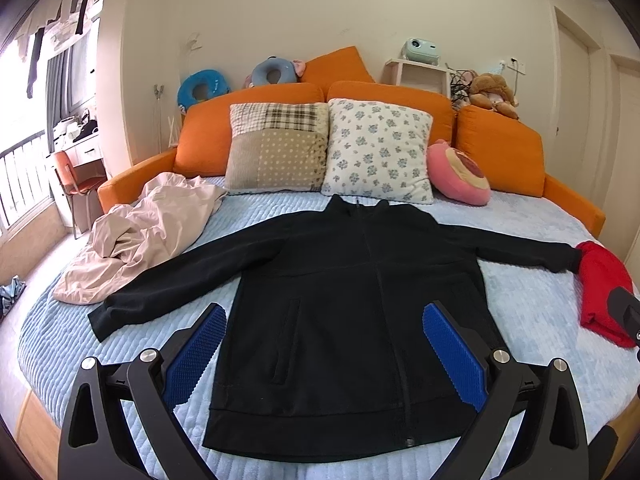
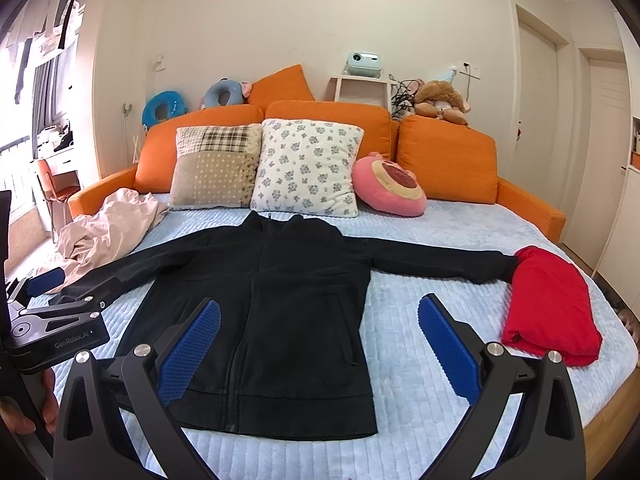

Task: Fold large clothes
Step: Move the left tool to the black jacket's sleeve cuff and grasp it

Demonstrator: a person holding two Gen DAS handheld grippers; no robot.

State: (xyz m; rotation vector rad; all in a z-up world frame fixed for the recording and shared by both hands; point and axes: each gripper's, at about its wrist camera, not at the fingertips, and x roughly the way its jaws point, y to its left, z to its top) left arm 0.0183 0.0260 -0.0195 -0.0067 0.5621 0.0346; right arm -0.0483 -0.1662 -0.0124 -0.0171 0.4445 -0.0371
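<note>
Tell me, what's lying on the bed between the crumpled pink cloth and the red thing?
The black jacket, spread flat between the pink cloth and red garment, as the right wrist view shows.

Bare bedspread (image 2: 420, 400) lies open right of the jacket (image 2: 280, 320); red bundle (image 2: 552, 312) blocks farther right, beige heap (image 2: 108, 232) crowds far left.

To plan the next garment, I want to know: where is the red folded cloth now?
The red folded cloth lies on the right side of the bed, touching the cuff of the black jacket's outstretched sleeve.
</note>
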